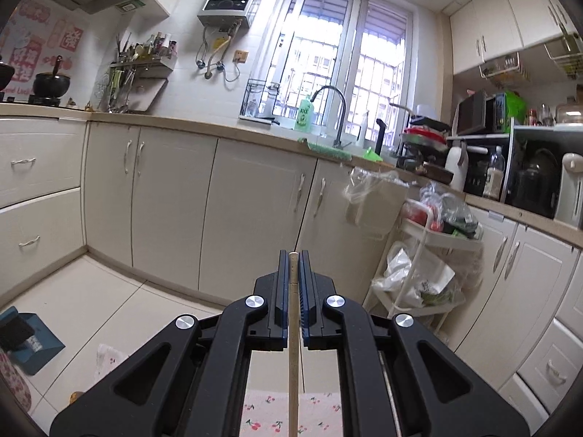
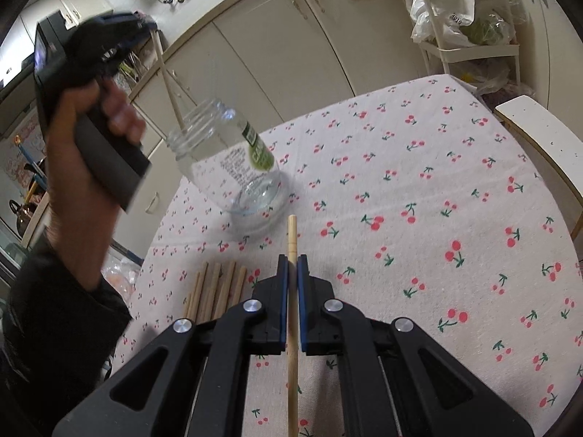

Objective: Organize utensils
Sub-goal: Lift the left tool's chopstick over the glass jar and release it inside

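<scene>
At the bottom centre of the right wrist view, the right gripper (image 2: 291, 260) is clamped narrowly on a wooden chopstick (image 2: 292, 240); the stick runs straight up the frame between the blue pads, its tip poking out just past the fingertips above the cherry-print tablecloth (image 2: 419, 182). Just left of the gripper, low in the frame, a bundle of more chopsticks (image 2: 215, 286) lies flat on the cloth, partly hidden behind the gripper's black linkage. Above the held stick's tip, in the middle left, a clear glass jar (image 2: 233, 167) with a green label stands on the cloth with its open mouth toward the upper left. In the upper left of the frame a hand (image 2: 98, 116) holds the left gripper (image 2: 144, 27) raised above the jar; a thin chopstick (image 2: 168, 83) slants down from its pads toward the jar mouth, though motion blur makes it hard to say whether the lower end is inside the jar.

In the left wrist view, the left gripper (image 1: 293, 255) sits at the bottom centre with its jaws pinched on that chopstick (image 1: 292, 309), which runs vertically between the pads. Behind it are cream kitchen cabinets (image 1: 175, 200), a faucet (image 1: 337, 109) before the window in the upper middle, and a white cart (image 1: 430, 255) at the right.
</scene>
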The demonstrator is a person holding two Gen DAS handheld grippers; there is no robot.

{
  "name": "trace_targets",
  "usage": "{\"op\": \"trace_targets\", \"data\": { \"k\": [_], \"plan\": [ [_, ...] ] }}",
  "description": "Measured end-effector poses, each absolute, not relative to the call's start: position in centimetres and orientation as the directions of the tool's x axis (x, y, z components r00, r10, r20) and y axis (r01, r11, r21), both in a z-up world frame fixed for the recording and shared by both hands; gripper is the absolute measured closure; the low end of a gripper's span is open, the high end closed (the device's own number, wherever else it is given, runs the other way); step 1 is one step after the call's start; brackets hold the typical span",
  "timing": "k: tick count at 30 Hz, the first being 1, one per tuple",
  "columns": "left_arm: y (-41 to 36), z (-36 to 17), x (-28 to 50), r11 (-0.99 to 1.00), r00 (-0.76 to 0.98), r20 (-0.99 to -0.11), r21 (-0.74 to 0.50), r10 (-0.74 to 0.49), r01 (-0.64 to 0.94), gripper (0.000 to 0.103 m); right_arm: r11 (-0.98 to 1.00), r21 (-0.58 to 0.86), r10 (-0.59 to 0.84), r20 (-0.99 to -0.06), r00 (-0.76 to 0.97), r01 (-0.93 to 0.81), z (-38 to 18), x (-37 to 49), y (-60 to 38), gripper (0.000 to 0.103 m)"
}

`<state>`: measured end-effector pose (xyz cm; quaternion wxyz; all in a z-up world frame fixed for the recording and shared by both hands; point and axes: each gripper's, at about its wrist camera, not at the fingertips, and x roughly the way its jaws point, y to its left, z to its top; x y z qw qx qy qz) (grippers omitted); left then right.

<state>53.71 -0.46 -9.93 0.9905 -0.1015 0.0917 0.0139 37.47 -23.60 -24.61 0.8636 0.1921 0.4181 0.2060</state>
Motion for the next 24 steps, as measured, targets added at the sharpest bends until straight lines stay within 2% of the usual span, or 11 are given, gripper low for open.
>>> {"op": "trace_targets", "data": {
  "k": [11,24],
  "plan": [
    [-1.1,-14.5,51.6,0.99,0.951,-0.307,-0.141,-0.034,-0.01,0.098,0.852,0.493,0.468,-0.57,0.675,-0.175,-22.4,37.8,-24.8,0.097],
    [1.6,-16.4,45.4,0.99,0.895,-0.436,-0.133,-0.095,0.041,0.097,0.808,0.526,0.466,-0.297,0.833,-0.264,-13.4,42.1,-22.3,0.097]
  ]
}}
